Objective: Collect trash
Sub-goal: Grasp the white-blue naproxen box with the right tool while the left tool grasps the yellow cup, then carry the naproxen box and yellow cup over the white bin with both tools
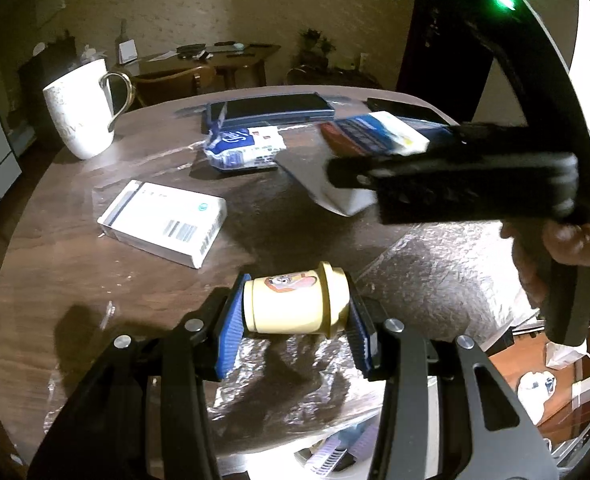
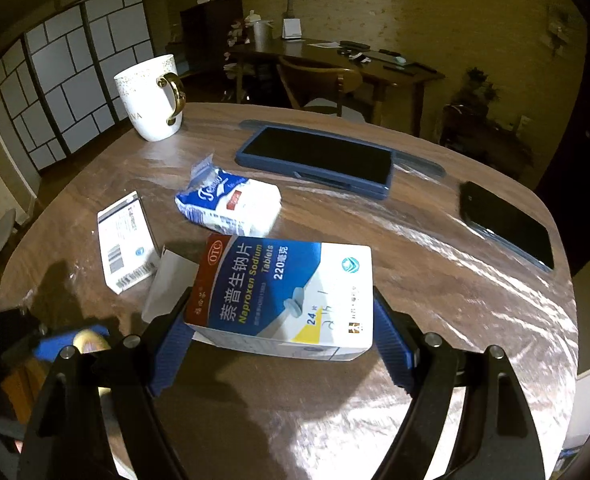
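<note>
Left claw (image 1: 295, 320) grips yellow bottle (image 1: 295, 306), right claw (image 2: 283, 336) medicine box (image 2: 291, 292)

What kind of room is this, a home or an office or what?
Most likely a lived-in home, a dining or living room. A round wooden table carries a white mug and a tissue pack, with a wooden desk and chair and paneled sliding doors behind it.

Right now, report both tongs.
Left tongs: shut on the small yellow bottle.
Right tongs: shut on the naproxen sodium tablet box.
</note>
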`<state>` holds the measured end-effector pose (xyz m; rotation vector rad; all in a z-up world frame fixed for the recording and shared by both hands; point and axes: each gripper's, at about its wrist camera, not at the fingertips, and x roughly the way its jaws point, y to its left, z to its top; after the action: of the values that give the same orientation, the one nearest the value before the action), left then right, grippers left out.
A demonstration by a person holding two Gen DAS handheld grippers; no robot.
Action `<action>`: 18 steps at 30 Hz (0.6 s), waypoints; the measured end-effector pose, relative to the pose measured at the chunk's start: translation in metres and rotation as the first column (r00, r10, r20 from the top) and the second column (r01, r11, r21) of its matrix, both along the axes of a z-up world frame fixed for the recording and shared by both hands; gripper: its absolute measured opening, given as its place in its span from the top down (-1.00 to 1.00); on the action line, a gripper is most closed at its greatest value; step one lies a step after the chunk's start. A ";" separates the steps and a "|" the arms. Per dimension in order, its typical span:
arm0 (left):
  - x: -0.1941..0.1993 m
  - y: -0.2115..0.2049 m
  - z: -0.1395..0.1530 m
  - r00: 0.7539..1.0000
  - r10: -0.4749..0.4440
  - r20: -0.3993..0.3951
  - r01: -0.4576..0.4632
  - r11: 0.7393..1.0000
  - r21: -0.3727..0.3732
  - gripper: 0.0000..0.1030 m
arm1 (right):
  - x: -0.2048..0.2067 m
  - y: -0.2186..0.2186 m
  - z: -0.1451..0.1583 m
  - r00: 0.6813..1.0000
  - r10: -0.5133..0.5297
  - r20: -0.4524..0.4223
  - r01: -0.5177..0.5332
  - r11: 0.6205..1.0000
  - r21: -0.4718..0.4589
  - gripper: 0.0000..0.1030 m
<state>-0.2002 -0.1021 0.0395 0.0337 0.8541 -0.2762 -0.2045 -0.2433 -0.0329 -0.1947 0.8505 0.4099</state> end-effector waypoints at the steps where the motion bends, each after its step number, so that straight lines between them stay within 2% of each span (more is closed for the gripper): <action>1: 0.000 0.001 0.001 1.000 0.002 0.001 -0.002 1.000 0.002 0.11 | -0.003 -0.002 0.000 1.000 -0.003 0.001 0.003 1.000 -0.001 -0.56; 18: -0.009 0.007 0.010 1.000 -0.001 0.016 0.001 1.000 0.011 0.11 | -0.064 -0.035 0.000 0.999 -0.048 -0.006 0.048 0.999 0.020 -0.56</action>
<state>-0.2096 -0.0951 0.0493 0.0467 0.8399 -0.2721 -0.2682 -0.2785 -0.0325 -0.1545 0.8550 0.3743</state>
